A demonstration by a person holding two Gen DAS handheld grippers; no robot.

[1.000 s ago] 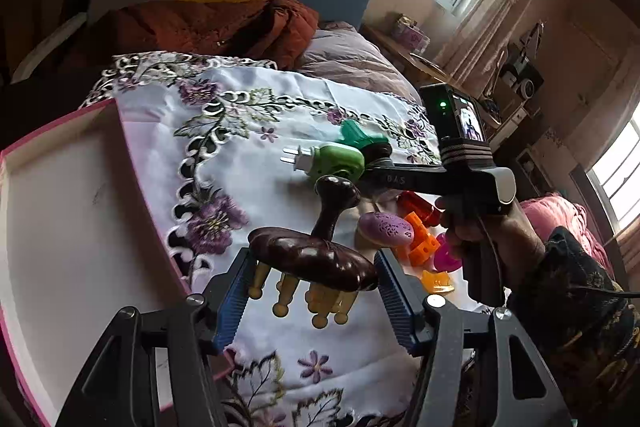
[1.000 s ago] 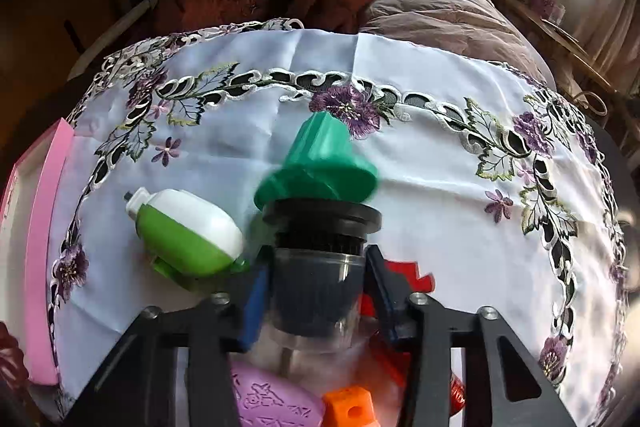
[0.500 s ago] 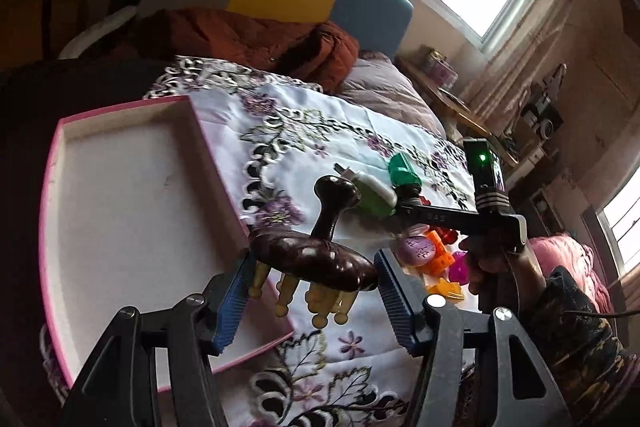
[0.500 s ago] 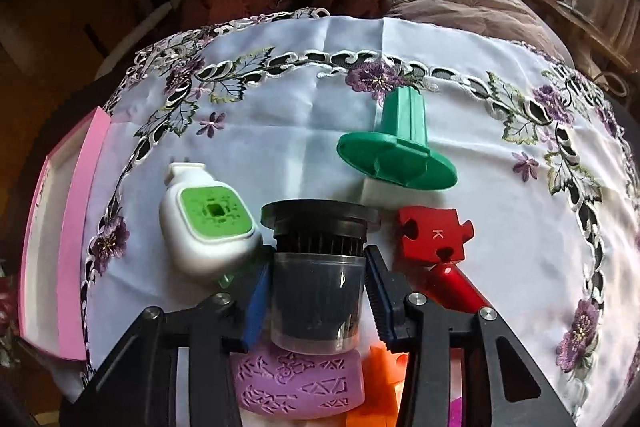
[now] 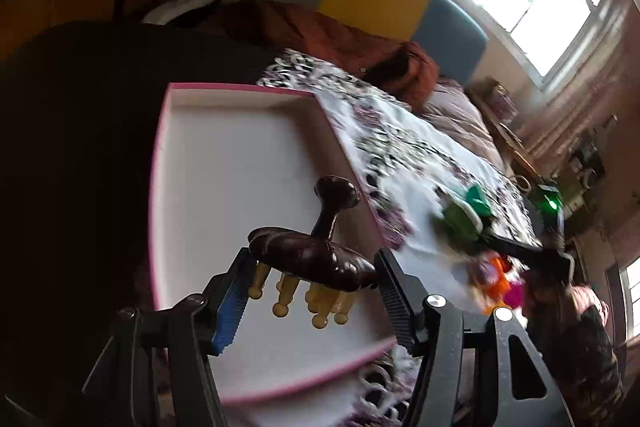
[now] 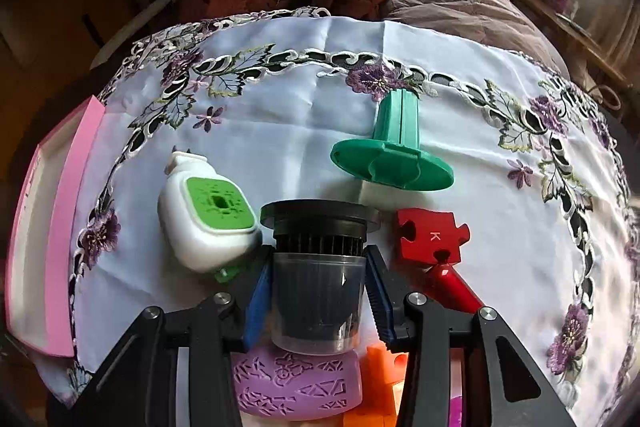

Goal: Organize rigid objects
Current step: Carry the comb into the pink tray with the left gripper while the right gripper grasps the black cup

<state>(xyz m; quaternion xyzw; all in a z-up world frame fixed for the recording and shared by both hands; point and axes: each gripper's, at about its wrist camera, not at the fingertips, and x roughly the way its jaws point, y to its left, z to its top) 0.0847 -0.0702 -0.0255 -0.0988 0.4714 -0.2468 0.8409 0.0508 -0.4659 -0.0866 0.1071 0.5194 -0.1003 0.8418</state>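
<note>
Left wrist view: the left gripper [image 5: 312,283] has its jaws spread wide, pressed on either end of a dark brown wooden massager [image 5: 312,255] w/ pale yellow pegs hanging under it & a knobbed handle sticking up. It's held above the white floor of a pink-rimmed tray [image 5: 224,171], near that tray's right wall. Rest of this view is motion-blurred; the embroidered white cloth [image 5: 424,163] runs off to the right. Right wrist view: the right gripper [image 6: 316,291] is clamped on a clear plastic cylinder [image 6: 318,303] w/ a black ribbed cap on its far end, jaws fairly narrow, pads tight on both sides. Just left of it lies a white & green plug-in device [image 6: 206,217]; far right of the cap a green flanged piece [image 6: 394,157] lies tipped on the cloth. A red puzzle piece [image 6: 432,237] marked K sits right of the cap, a red cone [image 6: 452,285] touching its near edge. Purple patterned oval [image 6: 296,383] & an orange block [image 6: 384,375] lie under the gripper, partly hidden. Tray edge shows far left.
</note>
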